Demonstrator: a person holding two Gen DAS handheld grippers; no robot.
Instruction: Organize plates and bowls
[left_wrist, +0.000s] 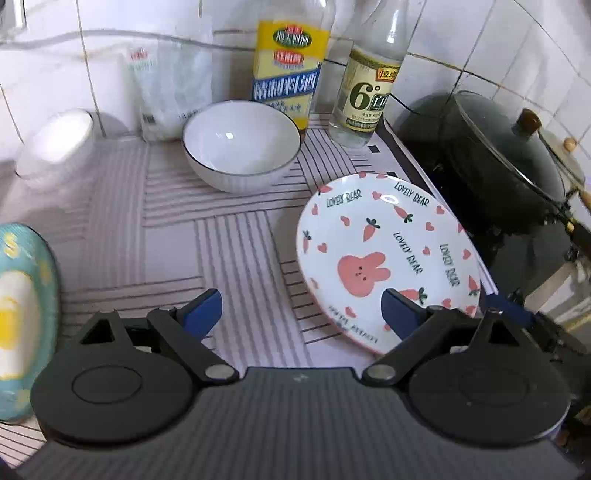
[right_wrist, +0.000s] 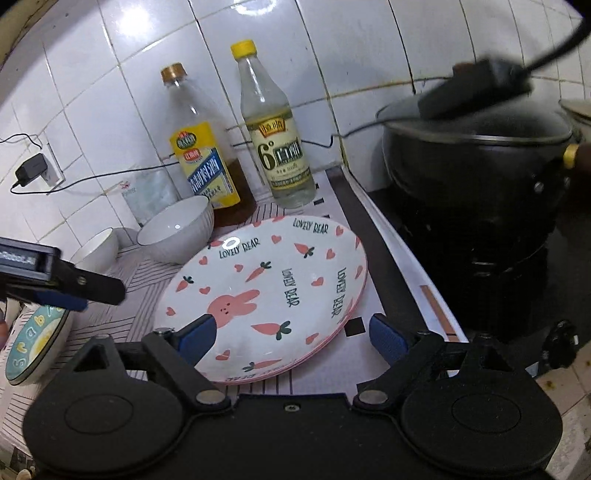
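A white plate with a pink rabbit and carrots (left_wrist: 388, 254) lies on the striped mat, also in the right wrist view (right_wrist: 266, 291). A white bowl with a dark rim (left_wrist: 242, 146) stands behind it, also in the right wrist view (right_wrist: 177, 229). A smaller white bowl (left_wrist: 55, 144) sits at far left, also in the right wrist view (right_wrist: 98, 249). A teal and yellow dish (left_wrist: 22, 317) lies at the left edge. My left gripper (left_wrist: 301, 314) is open, its right finger over the plate's near rim. My right gripper (right_wrist: 291, 336) is open above the plate's near edge.
Two bottles (left_wrist: 291, 59) (left_wrist: 369, 85) and a salt bag (left_wrist: 170, 92) stand against the tiled wall. A black wok with a glass lid (left_wrist: 498, 162) sits on the stove at right. The left gripper (right_wrist: 55, 280) shows at left in the right wrist view.
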